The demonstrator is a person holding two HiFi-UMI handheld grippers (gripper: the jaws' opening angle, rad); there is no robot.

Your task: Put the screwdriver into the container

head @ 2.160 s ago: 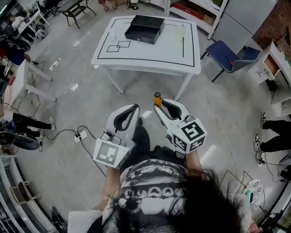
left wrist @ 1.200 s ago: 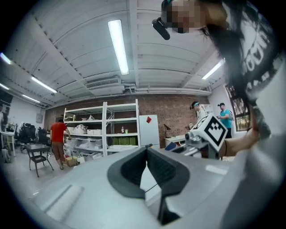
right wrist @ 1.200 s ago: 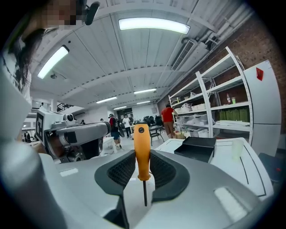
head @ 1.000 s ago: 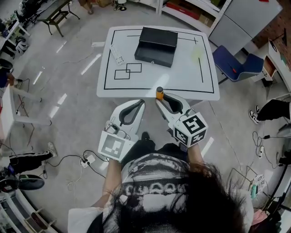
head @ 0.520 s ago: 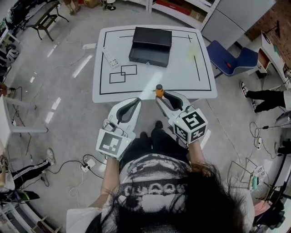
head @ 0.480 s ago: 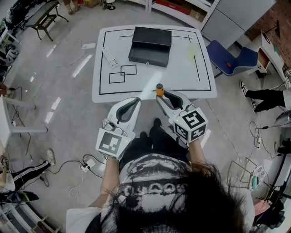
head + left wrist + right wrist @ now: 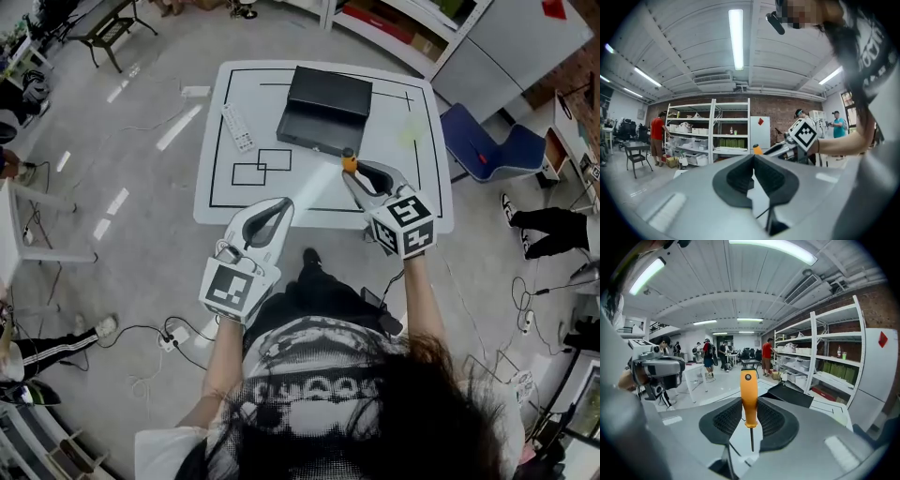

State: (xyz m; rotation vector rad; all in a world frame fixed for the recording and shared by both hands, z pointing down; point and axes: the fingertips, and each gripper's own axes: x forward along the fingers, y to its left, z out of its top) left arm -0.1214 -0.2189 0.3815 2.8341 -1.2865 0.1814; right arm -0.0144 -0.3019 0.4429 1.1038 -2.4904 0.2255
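Beside the container, the right gripper pinches the screwdriver; left gripper jaws together.

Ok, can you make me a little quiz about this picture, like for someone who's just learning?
1. Pick one: what colour is the handle of the screwdriver? A blue, B orange, C green.
2. True or false: the black container sits on the white table.
3. One word: which gripper holds the screwdriver?

Key: 1 B. 2 True. 3 Right: the right gripper is clamped on the handle.
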